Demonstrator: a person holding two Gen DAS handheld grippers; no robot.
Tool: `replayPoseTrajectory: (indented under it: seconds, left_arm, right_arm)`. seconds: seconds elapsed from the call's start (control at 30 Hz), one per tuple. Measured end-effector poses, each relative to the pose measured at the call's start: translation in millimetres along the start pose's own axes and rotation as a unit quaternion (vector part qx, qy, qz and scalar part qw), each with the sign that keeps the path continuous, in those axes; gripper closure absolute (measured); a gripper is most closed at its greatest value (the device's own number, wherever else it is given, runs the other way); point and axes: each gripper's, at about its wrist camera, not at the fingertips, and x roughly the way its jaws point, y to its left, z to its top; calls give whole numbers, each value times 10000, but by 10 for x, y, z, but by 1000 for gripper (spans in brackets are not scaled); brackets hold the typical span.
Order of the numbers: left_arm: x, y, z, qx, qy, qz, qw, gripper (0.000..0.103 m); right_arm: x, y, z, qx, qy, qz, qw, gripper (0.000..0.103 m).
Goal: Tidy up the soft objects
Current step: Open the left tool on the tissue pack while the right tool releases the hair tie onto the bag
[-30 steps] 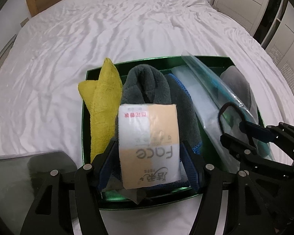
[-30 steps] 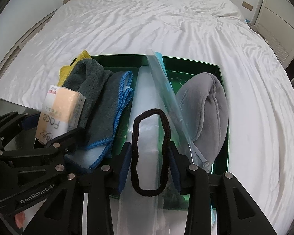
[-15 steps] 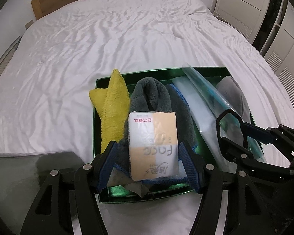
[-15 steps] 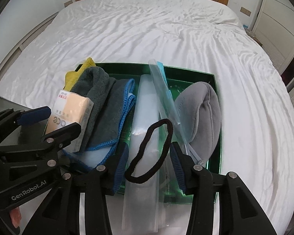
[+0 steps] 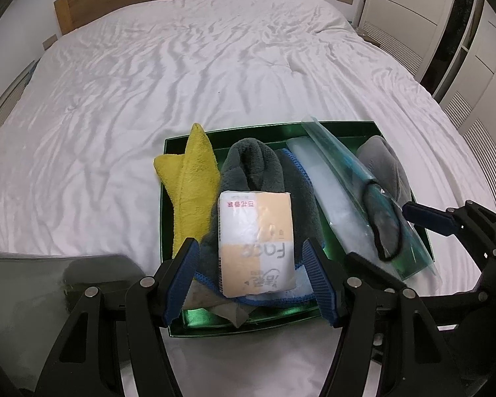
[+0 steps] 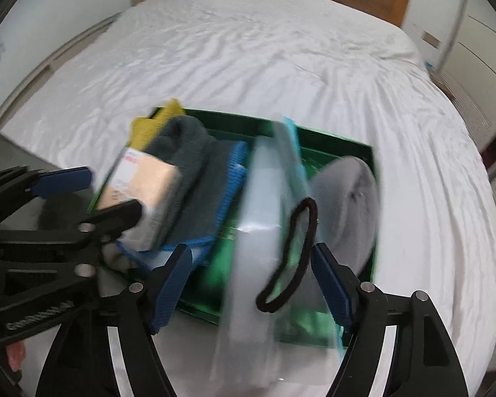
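A: Start at the left gripper (image 5: 253,278). What's in it?

B: Its ribbed blue pads stand either side of a tissue pack (image 5: 256,243), but whether they press on it I cannot tell. The pack is a soft plastic-wrapped block, peach and white, with "Face" readable in grey, some red characters at its far end and a line of script at the near end that is too small to read.

A: And the right gripper (image 6: 251,284)?

B: Spread wide; its jaws have just been opening. A thin black hair tie (image 6: 289,258), a stretched fabric loop, lies between the pads on clear plastic, touching neither pad as far as the blur allows.

A: Where does everything sit?

B: All in a glossy green tray (image 5: 163,221) on a wrinkled white bed sheet (image 5: 182,66). The pack rests on a plush dark grey towel (image 5: 258,165) with blue stitched edging, in the tray's left half. Left of that towel, a nubby yellow cloth (image 5: 190,185) pokes over the tray's left wall. Right of the towel lies a long clear plastic bag (image 5: 327,185), and at the tray's right wall a smooth pale grey fleece bundle (image 5: 383,165).

A: Any other writing?

B: Blurred lettering on the left gripper's body in the right wrist view; unreadable.
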Motion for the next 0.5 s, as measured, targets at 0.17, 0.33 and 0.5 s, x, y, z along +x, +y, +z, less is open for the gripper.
replayPoseTrajectory:
  seconds: [0.17, 0.33, 0.5]
  left_arm:
    - [-27, 25, 54, -77, -44, -8, 10000, 44]
    - [-59, 34, 93, -133, -78, -30, 9999, 44]
    - [-66, 16, 78, -123, -58, -39, 9999, 44]
  right_arm:
    - [-30, -19, -38, -210, 66, 133, 9997, 29]
    - [-89, -50, -19, -288, 67, 41, 9996, 29]
    - [-123, -53, 1, -235, 48, -94, 9997, 29]
